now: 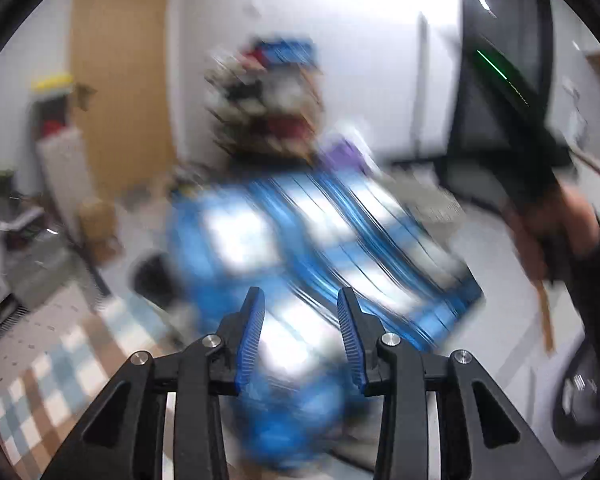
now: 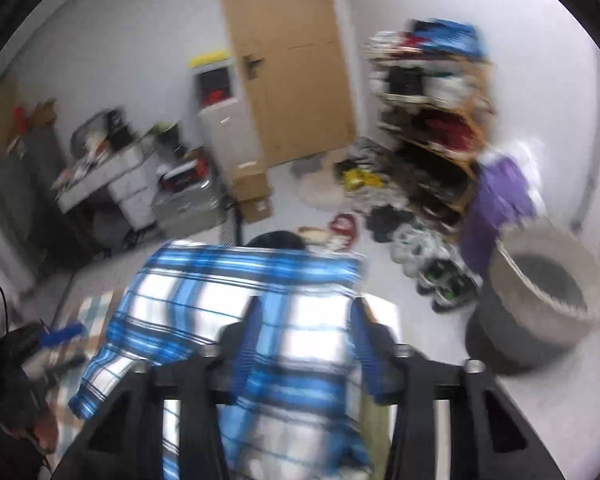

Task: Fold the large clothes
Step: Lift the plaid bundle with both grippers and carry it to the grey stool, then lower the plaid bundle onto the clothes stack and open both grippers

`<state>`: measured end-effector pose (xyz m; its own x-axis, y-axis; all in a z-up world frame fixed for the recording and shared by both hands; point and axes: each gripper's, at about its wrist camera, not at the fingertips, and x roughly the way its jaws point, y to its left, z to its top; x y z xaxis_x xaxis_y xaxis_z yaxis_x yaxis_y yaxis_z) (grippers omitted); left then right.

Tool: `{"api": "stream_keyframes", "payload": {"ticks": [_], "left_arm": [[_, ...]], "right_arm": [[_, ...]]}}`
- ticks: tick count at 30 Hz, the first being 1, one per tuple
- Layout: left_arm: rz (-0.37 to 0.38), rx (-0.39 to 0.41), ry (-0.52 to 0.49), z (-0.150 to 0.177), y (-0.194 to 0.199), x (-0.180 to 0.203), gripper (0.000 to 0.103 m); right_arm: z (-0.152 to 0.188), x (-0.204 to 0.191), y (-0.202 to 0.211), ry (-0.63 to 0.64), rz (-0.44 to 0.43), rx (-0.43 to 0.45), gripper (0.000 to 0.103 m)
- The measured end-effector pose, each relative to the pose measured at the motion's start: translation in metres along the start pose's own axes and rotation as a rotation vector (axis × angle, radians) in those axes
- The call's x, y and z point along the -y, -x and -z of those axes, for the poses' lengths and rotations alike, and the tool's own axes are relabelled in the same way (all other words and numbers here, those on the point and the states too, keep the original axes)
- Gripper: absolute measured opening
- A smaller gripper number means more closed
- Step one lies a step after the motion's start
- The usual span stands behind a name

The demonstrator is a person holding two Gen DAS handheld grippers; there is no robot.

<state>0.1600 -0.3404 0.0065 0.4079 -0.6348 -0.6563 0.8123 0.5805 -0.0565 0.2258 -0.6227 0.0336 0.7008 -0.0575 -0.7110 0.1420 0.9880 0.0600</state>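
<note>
Clearly, the left gripper (image 1: 301, 336) has its jaws spread, and the blue pads (image 1: 252, 336) press on nothing; the blue and white plaid shirt (image 1: 300, 248) is seen between and beyond them, very blurred. The right gripper (image 2: 306, 344) also shows a gap between its fingers, with the shirt (image 2: 236, 304) behind this gap, but I cannot tell if the cloth is pinched or only lies in front.

Further out, the shirt lies across a table (image 2: 384, 308), and one sleeve hangs over the left side. It looks partly gathered, not yet a tidy package. I judge that the folding is at an early or middle stage: the sleeves and the body are still to be folded. A grey woven basket (image 2: 548, 300) stands near on the right, on the floor, beside a purple bag (image 2: 496, 200).
</note>
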Motion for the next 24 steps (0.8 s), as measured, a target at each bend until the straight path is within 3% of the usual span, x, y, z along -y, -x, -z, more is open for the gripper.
{"api": "stream_keyframes", "payload": {"ticks": [1, 2, 4, 7, 9, 12, 17, 18, 19, 20, 22, 24], "left_arm": [[-0.009, -0.053, -0.012, 0.006, -0.018, 0.001, 0.032], [-0.058, -0.059, -0.036, 0.015, -0.032, 0.007, 0.032], [-0.084, -0.041, -0.053, 0.019, -0.038, 0.014, 0.032], [-0.058, -0.036, -0.021, 0.008, -0.039, 0.017, 0.034], [-0.047, -0.044, -0.036, 0.004, -0.038, 0.022, 0.041], [-0.039, -0.040, -0.009, 0.005, -0.021, 0.019, 0.041], [-0.050, 0.115, 0.070, 0.027, 0.054, 0.021, 0.046], [-0.066, 0.146, 0.071, 0.032, 0.068, 0.022, 0.057], [-0.097, 0.180, 0.071, 0.041, 0.087, 0.027, 0.076], [-0.140, 0.203, 0.069, 0.044, 0.097, 0.028, 0.084], [-0.214, 0.285, 0.063, 0.057, 0.126, 0.037, 0.089], [-0.226, 0.364, 0.051, 0.071, 0.154, 0.047, 0.096]], "right_arm": [[0.001, -0.005, -0.016, 0.012, 0.023, -0.048, 0.008], [0.005, -0.012, -0.049, 0.022, 0.064, -0.140, 0.008], [0.020, -0.017, -0.091, 0.061, 0.126, -0.226, 0.006], [0.037, -0.021, -0.101, 0.083, 0.211, -0.213, 0.007], [0.034, -0.020, -0.091, 0.040, 0.217, -0.188, 0.009], [0.036, -0.018, -0.044, -0.045, 0.169, -0.094, 0.013], [0.083, -0.044, 0.072, -0.080, 0.061, 0.154, 0.033], [0.092, -0.052, 0.087, -0.073, 0.055, 0.187, 0.040], [0.105, -0.063, 0.108, -0.069, 0.058, 0.230, 0.051], [0.125, -0.078, 0.136, -0.071, 0.062, 0.292, 0.058], [0.145, -0.100, 0.167, -0.058, 0.057, 0.362, 0.084], [0.173, -0.125, 0.203, -0.047, 0.069, 0.437, 0.092]]}}
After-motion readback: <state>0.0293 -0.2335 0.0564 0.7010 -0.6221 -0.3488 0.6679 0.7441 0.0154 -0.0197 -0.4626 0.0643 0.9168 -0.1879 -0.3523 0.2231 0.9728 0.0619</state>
